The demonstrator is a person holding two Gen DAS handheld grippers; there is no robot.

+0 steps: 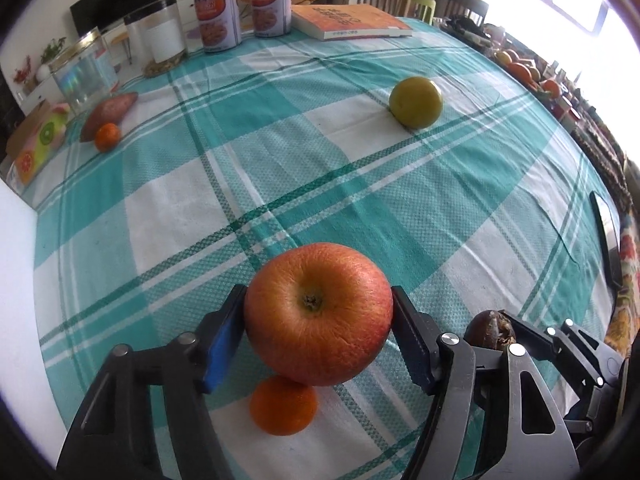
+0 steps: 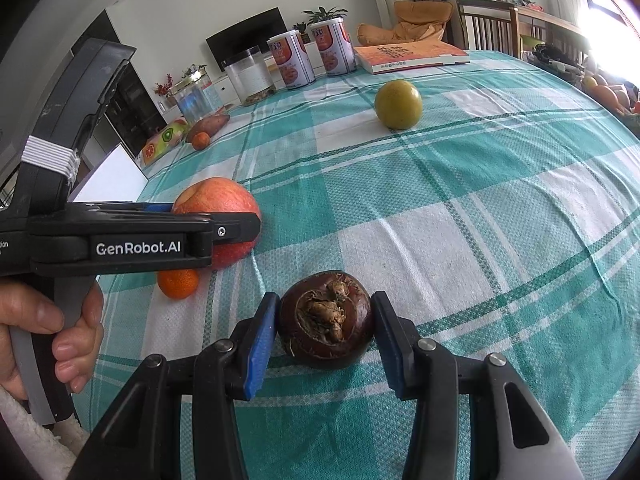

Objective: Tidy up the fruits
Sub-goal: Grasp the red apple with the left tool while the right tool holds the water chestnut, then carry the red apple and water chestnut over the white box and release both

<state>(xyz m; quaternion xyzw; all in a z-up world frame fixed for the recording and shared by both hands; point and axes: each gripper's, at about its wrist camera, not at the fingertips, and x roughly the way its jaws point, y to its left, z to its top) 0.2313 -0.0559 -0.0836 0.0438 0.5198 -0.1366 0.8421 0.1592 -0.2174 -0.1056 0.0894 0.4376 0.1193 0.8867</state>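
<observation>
My left gripper (image 1: 318, 300) is shut on a big red apple (image 1: 318, 312), its blue pads pressing both sides. In front of the apple a small tangerine (image 1: 284, 406) lies on the checked cloth. In the right wrist view the apple (image 2: 218, 200) is partly hidden by the left gripper's near finger (image 2: 236, 232), and a hand grips its handle. My right gripper (image 2: 325, 306) is shut on a dark brown round fruit (image 2: 326, 318) that rests on the cloth. A yellow-green fruit (image 1: 416, 102) sits alone further back. A sweet potato (image 1: 108, 114) and a second tangerine (image 1: 107, 137) lie at the far left.
Two printed cans (image 1: 216, 16), clear jars (image 1: 156, 36) and an orange book (image 1: 352, 20) line the table's far edge. A fruit-print box (image 1: 40, 144) sits at the left edge. A black flat device (image 1: 608, 240) lies at the right edge, and several oranges (image 1: 524, 70) lie beyond it.
</observation>
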